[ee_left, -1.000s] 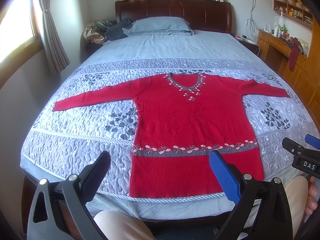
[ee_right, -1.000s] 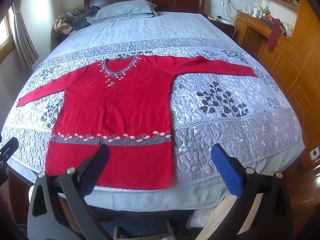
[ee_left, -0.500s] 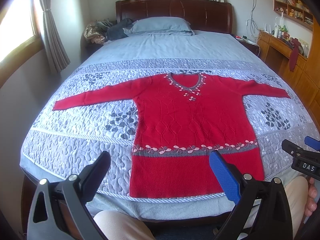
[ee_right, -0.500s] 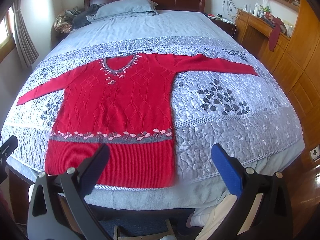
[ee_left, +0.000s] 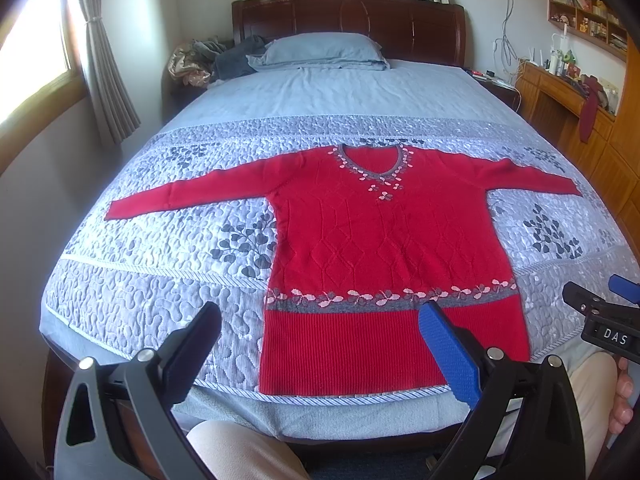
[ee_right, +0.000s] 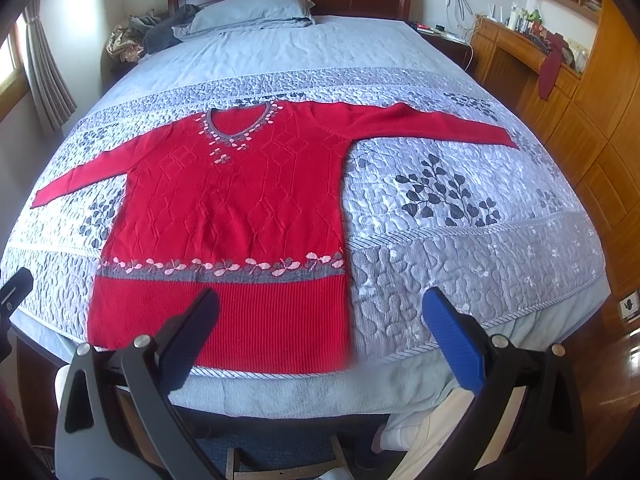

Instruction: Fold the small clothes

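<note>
Occlusion first: lower rims of both views cut off by the gripper frames, so the foot of the bed [ee_left: 360,420] and the floor beneath it are mostly hidden. In the left wrist view, the window [ee_left: 32,60] at far left is blown out by daylight; nothing readable through it. Grey curtain [ee_left: 108,80] hangs beside it. Clothes pile [ee_left: 208,60] at the left of the headboard [ee_left: 348,20] is a jumble, items not separable. Pillow [ee_left: 320,50] lies flat below the headboard.

Red sweater [ee_left: 384,248] lies face up and unfolded on the grey quilted bedspread [ee_left: 160,280], sleeves spread to both sides, hem at the near edge of the quilt, neckline toward the pillow.

Left gripper [ee_left: 320,344] hovers short of the hem, fingers spread wide, nothing between them. Right gripper [ee_right: 320,328] likewise spread and empty, over the hem's right part.

Far right: wooden desk [ee_right: 516,44] with small bottles, possibly toiletries, too small to tell. Dark red garment [ee_right: 550,68] hangs over its edge. Right gripper's tips [ee_left: 600,308] intrude at the right margin of the left wrist view.
</note>
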Available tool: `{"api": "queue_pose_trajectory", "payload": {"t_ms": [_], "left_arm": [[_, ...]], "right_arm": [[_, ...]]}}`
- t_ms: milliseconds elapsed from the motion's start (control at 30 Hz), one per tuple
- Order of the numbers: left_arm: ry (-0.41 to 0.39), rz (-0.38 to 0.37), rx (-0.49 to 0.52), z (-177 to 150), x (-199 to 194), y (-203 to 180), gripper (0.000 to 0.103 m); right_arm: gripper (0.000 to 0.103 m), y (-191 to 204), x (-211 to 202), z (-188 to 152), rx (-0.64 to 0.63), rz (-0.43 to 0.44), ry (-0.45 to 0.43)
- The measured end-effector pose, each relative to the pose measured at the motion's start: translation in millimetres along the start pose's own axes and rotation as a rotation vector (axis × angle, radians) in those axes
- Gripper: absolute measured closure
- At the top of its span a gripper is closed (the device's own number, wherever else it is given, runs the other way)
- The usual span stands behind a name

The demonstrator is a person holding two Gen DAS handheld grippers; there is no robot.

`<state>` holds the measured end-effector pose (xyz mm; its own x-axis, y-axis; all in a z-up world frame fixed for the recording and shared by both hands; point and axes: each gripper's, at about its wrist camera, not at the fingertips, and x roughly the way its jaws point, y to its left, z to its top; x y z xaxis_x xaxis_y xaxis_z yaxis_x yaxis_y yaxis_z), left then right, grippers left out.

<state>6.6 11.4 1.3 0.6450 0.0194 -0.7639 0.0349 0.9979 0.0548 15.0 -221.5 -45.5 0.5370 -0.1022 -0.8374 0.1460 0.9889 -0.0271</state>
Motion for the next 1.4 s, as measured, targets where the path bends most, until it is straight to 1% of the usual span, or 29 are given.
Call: {"api": "queue_pose_trajectory", "payload": {"t_ms": [833, 1167, 1300, 1400], "left_arm": [[0.006, 0.003, 0.004, 0.6, 6.0, 1.5, 0.004], [0.022, 0.003, 0.013, 6.7, 15.7, -5.2, 0.004], [0.064, -0.002, -0.005, 17.5, 38.4, -6.0, 0.004], [0.097, -0.032, -0.035, 40.7, 64.7, -12.8, 0.004]], "right_arm": [[0.002, -1.0, 3.5, 3.2, 0.000, 0.003, 0.007], [0.002, -3.7, 14.2, 7.0, -0.004, 0.016, 0.022], [0.002, -24.0, 28.4, 22.2, 0.017, 0.055, 0.046], [0.002, -62.6, 45.5, 49.7, 0.051, 0.032, 0.062]]}}
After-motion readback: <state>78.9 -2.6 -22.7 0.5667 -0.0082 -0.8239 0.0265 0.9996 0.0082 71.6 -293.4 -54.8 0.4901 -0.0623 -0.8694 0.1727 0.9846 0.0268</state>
